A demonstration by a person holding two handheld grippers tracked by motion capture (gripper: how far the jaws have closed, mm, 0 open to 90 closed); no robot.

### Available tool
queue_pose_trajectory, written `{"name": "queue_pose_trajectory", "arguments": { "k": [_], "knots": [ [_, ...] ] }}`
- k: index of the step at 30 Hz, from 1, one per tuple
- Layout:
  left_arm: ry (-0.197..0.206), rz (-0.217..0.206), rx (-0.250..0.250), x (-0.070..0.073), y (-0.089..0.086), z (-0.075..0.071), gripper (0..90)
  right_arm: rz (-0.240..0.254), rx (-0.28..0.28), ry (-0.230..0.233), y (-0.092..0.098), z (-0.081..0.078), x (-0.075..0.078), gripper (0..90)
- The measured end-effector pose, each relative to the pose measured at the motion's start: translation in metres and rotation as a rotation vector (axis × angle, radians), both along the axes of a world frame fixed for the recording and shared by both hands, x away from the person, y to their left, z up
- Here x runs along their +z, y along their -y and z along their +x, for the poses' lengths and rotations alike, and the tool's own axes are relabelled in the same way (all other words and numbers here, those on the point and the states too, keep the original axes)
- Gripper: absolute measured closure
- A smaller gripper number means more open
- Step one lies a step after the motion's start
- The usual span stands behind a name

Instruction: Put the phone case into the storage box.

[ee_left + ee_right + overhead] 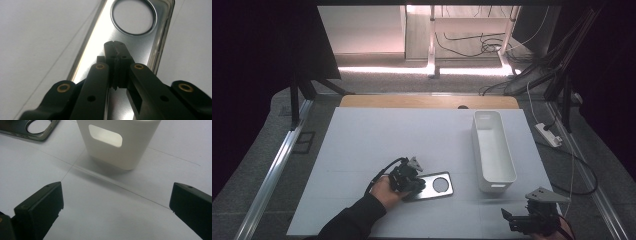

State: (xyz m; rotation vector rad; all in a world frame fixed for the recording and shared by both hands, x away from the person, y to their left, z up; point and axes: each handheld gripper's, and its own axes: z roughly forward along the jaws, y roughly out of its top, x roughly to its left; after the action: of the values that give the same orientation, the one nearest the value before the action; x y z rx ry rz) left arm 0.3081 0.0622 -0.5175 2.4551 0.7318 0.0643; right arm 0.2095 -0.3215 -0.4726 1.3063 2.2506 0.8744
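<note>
High view: the left gripper (414, 184) rests on a shiny rectangular metal plate with a round hole (437, 186), left of the long white plastic bin (493, 150). Left gripper view: jaws closed together over the plate, seemingly holding nothing. Right gripper view: the right gripper (116, 206) gapes wide, empty, before the bin.

Dim room, lit floor (377, 30) beyond

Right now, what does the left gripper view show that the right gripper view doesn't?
Left gripper view: the left tool, jaws together, close over the plate. Right gripper view: the right tool, jaws wide apart, and the bin with its handle cutout. Both: the plate with its round hole, lying on the table.
</note>
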Motion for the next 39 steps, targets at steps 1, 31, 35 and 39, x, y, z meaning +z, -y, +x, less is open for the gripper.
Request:
{"name": "queue_pose_trajectory", "arguments": {
  "k": [1,31,35,39],
  "knots": [
    [0.002,0.005,0.004,0.000,0.001,-0.003,89.0,0.000,0.001,0.000,0.000,0.000,0.000,0.0],
    [-0.075,-0.020,-0.010,0.000,0.000,-0.047,89.0,-0.006,0.004,-0.002,0.000,0.000,0.000,0.0],
    [-0.085,-0.023,-0.018,0.000,0.003,-0.049,89.0,-0.006,0.005,-0.002,0.000,0.000,0.000,0.0],
    [-0.079,-0.019,-0.017,0.000,0.005,-0.050,88.9,-0.007,0.005,-0.003,0.000,0.000,0.000,0.0]
  ]
}}
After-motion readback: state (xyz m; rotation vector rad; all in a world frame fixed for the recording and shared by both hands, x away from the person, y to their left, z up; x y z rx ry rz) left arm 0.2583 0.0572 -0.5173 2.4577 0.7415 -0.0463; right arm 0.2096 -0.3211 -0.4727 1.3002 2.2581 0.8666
